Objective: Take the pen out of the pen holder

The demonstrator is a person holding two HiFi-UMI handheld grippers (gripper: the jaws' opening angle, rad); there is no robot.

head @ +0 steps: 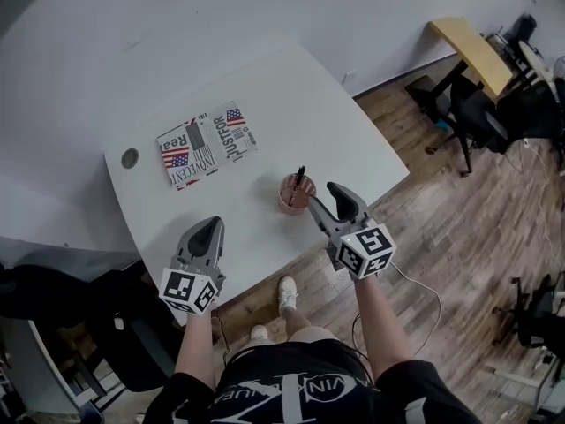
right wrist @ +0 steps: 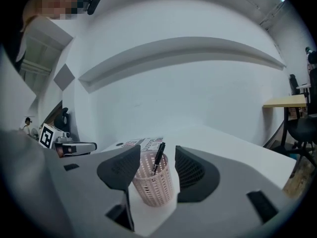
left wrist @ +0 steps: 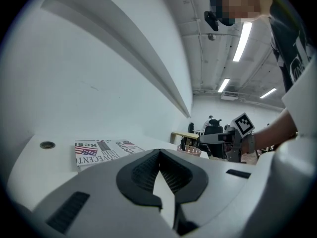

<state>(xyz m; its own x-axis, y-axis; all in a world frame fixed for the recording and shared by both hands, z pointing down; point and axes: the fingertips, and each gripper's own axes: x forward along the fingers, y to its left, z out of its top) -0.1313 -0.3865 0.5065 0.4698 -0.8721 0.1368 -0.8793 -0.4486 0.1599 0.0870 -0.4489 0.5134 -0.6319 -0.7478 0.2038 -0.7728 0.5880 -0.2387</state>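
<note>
A pink mesh pen holder [head: 296,193] [right wrist: 154,185] stands near the front right of the white table [head: 265,113]. A black pen [head: 297,184] [right wrist: 158,157] leans inside it, tip sticking up. My right gripper [head: 324,196] [right wrist: 157,170] is open just to the right of the holder, its jaws spread about the holder's width. My left gripper [head: 205,237] [left wrist: 159,168] is shut and holds nothing, near the table's front edge at the left. From the left gripper view the pen holder [left wrist: 190,151] shows far off beside the right gripper [left wrist: 225,138].
A magazine [head: 207,143] [left wrist: 101,149] with flag prints lies at the back left of the table, near a round cable hole [head: 130,158]. A wall lies behind the table. Chairs and a yellow desk [head: 472,51] stand on the wood floor at the right.
</note>
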